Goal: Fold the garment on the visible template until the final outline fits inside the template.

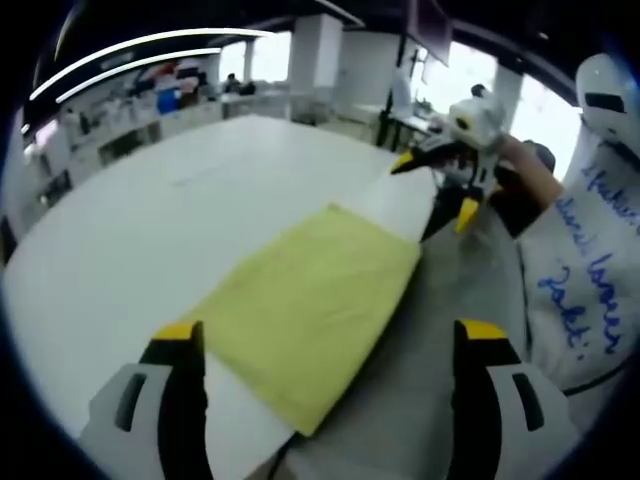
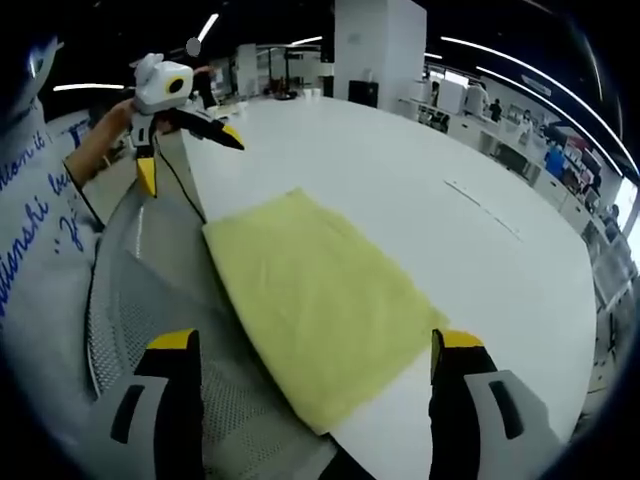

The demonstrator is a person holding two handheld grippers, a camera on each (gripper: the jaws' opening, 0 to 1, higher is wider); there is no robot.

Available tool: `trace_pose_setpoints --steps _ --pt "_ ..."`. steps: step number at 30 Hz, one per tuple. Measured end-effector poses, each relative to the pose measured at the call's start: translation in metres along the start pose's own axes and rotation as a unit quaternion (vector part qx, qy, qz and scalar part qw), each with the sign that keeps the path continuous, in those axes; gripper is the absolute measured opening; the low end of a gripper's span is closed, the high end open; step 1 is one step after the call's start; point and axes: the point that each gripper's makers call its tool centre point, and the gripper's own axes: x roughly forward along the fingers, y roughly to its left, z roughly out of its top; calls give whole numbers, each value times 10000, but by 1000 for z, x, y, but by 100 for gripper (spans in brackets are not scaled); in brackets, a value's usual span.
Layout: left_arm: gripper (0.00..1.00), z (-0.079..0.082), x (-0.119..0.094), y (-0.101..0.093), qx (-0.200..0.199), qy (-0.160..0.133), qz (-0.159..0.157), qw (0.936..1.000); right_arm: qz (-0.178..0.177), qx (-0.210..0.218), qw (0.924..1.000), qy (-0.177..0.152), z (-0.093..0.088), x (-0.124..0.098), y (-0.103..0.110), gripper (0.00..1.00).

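Item: yellow garment (image 1: pixel 310 310), lying flat on a white table (image 1: pixel 150 230) as a neat rectangle with straight edges and square corners, set at the table's near edge, one long side running close along that edge. Condition: it looks folded down to a compact panel; no sleeves, collar or loose flaps show, and the surface has only faint creases. Template: no printed outline can be made out around the cloth in either view; faint thin marks cross the table farther off (image 2: pixel 480 210), too dim to say what they are, so whether the outline fits inside cannot be confirmed. Judgement: the folding seems finished or nearly so, with at most a final check or small squaring-up left. Left gripper (image 1: pixel 325 345): jaws spread wide, holding nothing, raised above the garment and clear of it; in the right gripper view it is seen held up off to the side, yellow tips apart. Right gripper (image 2: pixel 310 350): jaws likewise wide apart, empty, above the cloth without touching. Writing: blue handwritten script runs across the person's white sleeve (image 1: pixel 580 270); letters are visible but blurred and bent by the lens, so no word reads with confidence. No brand marks or labels legible on garment, table or grippers.
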Motion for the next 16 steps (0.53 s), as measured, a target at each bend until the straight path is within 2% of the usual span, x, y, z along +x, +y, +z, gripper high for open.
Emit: trace_pose_setpoints --steps 9,16 --pt "99 -7 -5 -3 -102 13 60 9999 78 100 9999 -6 -1 -4 4 98" --pt "99 -6 -13 -8 -105 -55 127 9998 63 155 9999 4 -1 -7 5 100"
